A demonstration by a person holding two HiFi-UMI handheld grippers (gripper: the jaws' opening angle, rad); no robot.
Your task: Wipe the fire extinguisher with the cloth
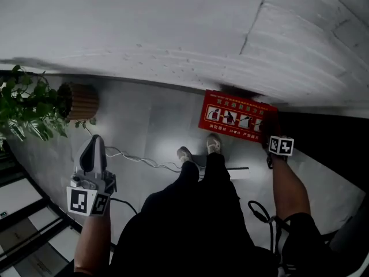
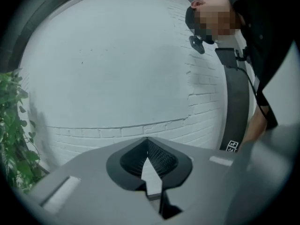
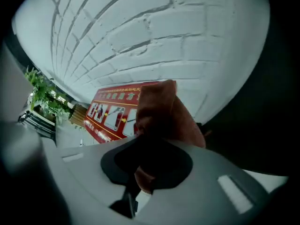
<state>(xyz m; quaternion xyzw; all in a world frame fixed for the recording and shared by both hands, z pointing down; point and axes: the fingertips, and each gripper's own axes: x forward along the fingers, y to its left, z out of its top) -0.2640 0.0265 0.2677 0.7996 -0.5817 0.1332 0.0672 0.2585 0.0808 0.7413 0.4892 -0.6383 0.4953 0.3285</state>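
A red fire extinguisher box (image 1: 236, 116) with white pictograms stands on the floor against the white brick wall; it also shows in the right gripper view (image 3: 112, 112). My right gripper (image 1: 275, 143) hangs just right of the box, pointing steeply down. It is shut on a reddish-brown cloth (image 3: 164, 114), which bunches up over the jaws (image 3: 150, 144) and hides their tips. My left gripper (image 1: 95, 140) is out to the left, well away from the box. In its own view the jaws (image 2: 147, 142) meet at the tips with nothing between them, facing the bare wall.
A leafy plant (image 1: 26, 105) and a wicker pot (image 1: 78, 101) stand at the far left by the wall. A white cable (image 1: 138, 159) runs across the grey floor toward the person's shoes (image 1: 199, 149). A dark panel (image 1: 323, 134) lies right of the box.
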